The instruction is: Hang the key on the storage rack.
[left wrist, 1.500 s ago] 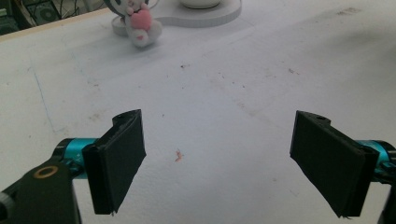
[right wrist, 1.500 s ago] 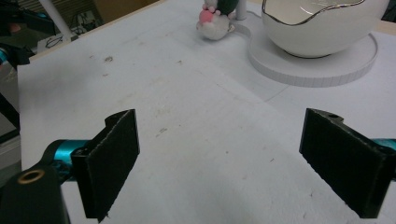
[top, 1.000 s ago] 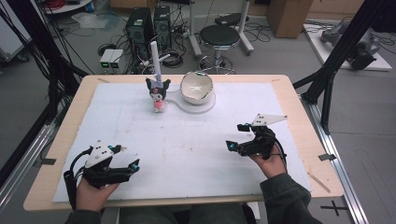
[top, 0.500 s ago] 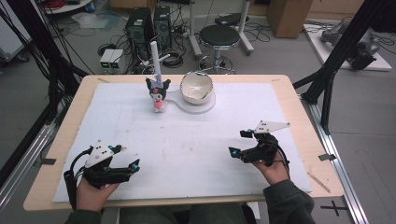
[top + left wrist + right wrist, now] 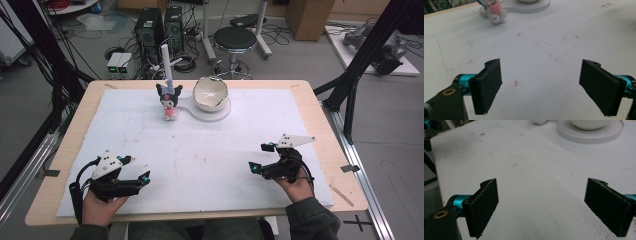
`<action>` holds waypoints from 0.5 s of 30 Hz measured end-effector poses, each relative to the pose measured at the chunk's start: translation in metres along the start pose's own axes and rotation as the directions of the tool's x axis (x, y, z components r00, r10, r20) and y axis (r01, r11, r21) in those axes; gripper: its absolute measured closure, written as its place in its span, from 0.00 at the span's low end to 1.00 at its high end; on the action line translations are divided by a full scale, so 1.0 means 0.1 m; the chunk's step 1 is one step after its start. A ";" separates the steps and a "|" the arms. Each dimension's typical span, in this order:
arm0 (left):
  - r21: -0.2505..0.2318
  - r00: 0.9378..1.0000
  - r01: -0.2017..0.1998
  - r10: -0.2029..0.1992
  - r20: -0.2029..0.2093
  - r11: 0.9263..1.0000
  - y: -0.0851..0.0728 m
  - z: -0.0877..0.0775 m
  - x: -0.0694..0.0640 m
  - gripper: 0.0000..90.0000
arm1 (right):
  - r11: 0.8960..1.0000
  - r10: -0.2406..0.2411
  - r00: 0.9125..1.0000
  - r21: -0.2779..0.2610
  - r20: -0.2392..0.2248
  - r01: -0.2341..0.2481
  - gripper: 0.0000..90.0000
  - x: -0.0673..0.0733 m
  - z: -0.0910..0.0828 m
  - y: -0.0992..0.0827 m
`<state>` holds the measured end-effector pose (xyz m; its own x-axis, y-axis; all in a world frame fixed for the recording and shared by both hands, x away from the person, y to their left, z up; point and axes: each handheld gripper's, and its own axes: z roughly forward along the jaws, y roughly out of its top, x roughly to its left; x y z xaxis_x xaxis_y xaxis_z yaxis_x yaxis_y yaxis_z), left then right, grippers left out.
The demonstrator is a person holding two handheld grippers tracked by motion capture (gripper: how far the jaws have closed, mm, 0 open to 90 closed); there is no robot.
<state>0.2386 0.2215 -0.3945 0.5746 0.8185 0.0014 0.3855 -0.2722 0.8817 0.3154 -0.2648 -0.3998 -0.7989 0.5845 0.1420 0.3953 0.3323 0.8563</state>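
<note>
Both tools spread, nothing pinched: left tool (image 5: 142, 178), right tool (image 5: 260, 159), low near the front edge of the surface (image 5: 210, 165). Plush toy (image 5: 169, 101) upright at the far side, just beside the bowl (image 5: 210, 93). Likely soft, light, squashy; best pinched across the body, not the ears.

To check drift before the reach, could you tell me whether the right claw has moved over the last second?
Yes. The right claw has slid toward the table's near edge, away from the bowl.
</note>
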 end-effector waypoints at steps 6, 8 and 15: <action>0.002 1.000 -0.001 0.001 0.009 1.000 -0.01 0.00 0.00 0.20 | 1.000 0.007 1.000 0.006 0.000 -0.007 0.12 0.00 -0.03 -0.05; 0.002 1.000 0.003 -0.003 0.012 1.000 -0.01 0.01 0.00 0.21 | 1.000 0.010 1.000 0.006 0.003 -0.010 0.12 0.00 -0.03 -0.07; 0.005 1.000 0.006 -0.006 0.014 1.000 -0.02 0.00 0.00 0.21 | 1.000 0.019 1.000 0.006 0.005 -0.019 0.12 -0.02 -0.07 -0.13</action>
<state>0.2381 0.2222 -0.3964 0.5826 0.8127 -0.0105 0.3922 -0.2698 0.8794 0.3086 -0.2749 -0.4077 -0.7891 0.5943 0.1555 0.4130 0.3258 0.8505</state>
